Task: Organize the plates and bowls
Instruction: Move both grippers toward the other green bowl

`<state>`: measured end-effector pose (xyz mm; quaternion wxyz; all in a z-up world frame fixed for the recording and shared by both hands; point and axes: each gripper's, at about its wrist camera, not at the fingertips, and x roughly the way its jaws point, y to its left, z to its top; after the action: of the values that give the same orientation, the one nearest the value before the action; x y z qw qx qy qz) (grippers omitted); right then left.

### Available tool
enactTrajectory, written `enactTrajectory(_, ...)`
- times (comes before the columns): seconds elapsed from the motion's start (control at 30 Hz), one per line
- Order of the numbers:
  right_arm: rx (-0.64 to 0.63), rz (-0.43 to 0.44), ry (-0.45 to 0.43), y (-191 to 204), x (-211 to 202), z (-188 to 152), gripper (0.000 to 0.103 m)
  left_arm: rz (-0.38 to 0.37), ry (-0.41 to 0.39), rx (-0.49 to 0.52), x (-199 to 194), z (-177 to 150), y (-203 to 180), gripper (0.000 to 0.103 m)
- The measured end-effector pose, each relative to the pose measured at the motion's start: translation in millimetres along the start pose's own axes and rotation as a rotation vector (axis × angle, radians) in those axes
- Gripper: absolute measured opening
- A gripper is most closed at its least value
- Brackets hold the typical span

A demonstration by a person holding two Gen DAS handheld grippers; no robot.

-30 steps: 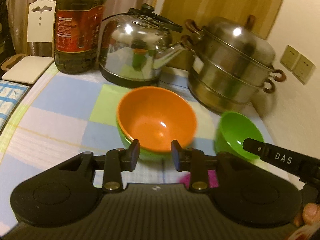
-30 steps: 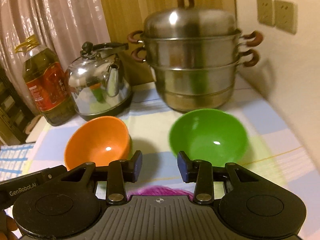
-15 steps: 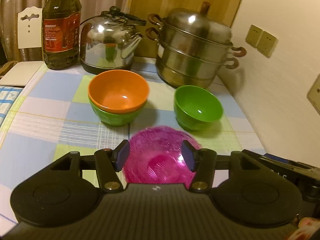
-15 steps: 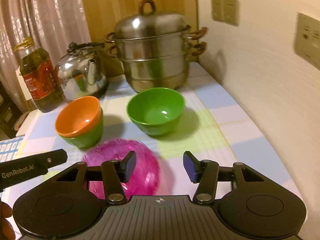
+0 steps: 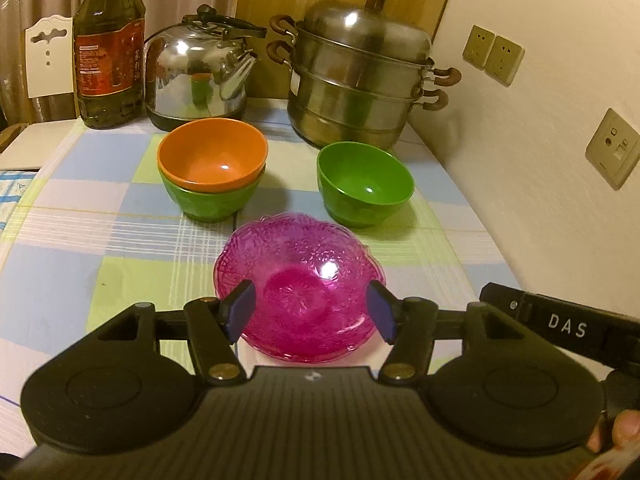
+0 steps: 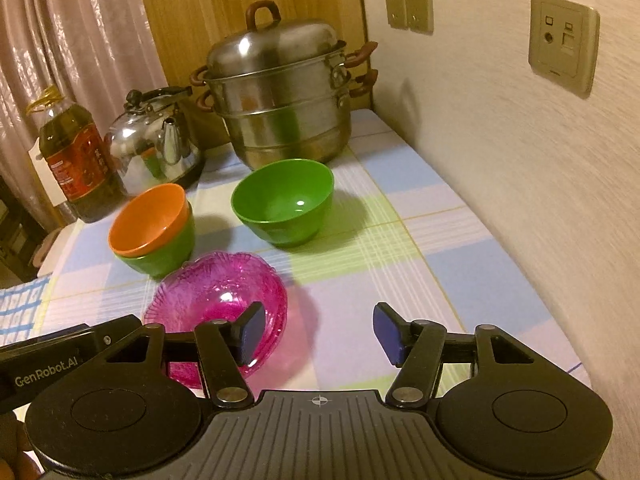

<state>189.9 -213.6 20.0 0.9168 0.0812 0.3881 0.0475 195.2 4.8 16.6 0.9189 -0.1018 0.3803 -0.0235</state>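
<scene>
While the orange bowl [image 5: 212, 155] nests in a green one [image 5: 212, 200], both tools [image 5: 311, 309] [image 6: 319, 333] spread wide, empty.

The near rim of the pink dish [image 5: 298, 280] is hidden behind the left hand-held gripper [image 5: 312, 312]. Of the lower green bowl [image 5: 212, 200], the inside is covered by the orange bowl [image 5: 212, 156]. The oil bottle [image 5: 110, 52] label is too small to read. The chair [image 5: 48, 64] is cut off by the frame edge.
</scene>
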Motion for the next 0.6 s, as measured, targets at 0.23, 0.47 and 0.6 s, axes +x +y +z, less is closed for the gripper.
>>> enactTrajectory(0.23,0.019,0.012,-0.004,-6.4,-0.6,2.4,0.06,-0.024,-0.006,-0.006,0.5,7.2,-2.9,0.058)
enactTrajectory(0.47,0.03,0.017,0.005,-10.2,5.9,2.8,0.06,-0.042,-0.002,-0.006,7.1,12.8,-8.5,0.058)
enactTrajectory(0.6,0.043,0.017,0.013,-14.1,13.2,5.8,0.06,-0.052,0.004,-0.019,16.4,18.4,-10.0,0.057)
